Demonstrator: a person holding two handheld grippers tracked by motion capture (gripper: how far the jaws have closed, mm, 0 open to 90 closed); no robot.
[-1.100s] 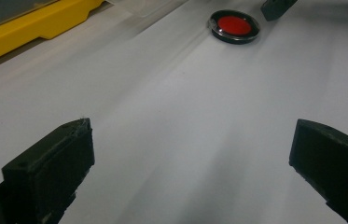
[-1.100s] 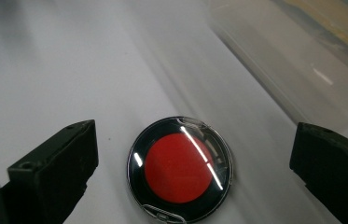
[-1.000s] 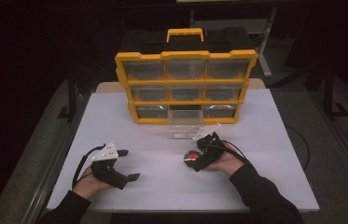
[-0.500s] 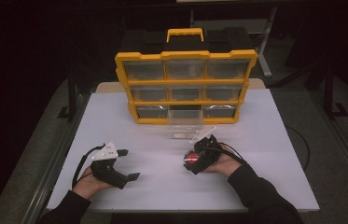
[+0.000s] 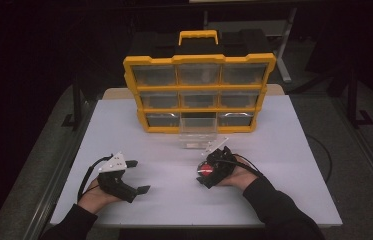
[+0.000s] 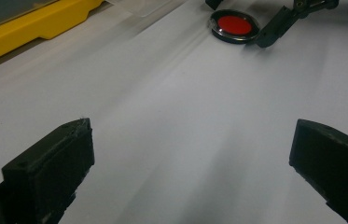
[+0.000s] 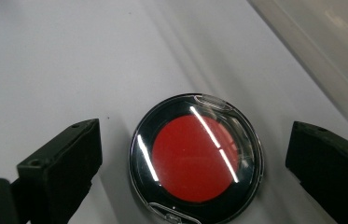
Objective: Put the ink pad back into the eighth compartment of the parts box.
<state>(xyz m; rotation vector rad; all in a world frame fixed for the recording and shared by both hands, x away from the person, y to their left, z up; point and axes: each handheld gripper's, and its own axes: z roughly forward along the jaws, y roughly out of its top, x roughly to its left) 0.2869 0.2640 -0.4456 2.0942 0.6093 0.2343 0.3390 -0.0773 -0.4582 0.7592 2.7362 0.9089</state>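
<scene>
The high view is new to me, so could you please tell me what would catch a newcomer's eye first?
The yellow drawer cabinet stands at the far side of the white table, with a clear drawer pulled out in front of its bottom row. Nearer the person, a round red compact lies flat on the table between the open fingers of the right gripper, which have just been closing without touching it. The left gripper rests open, apart from everything.
</scene>
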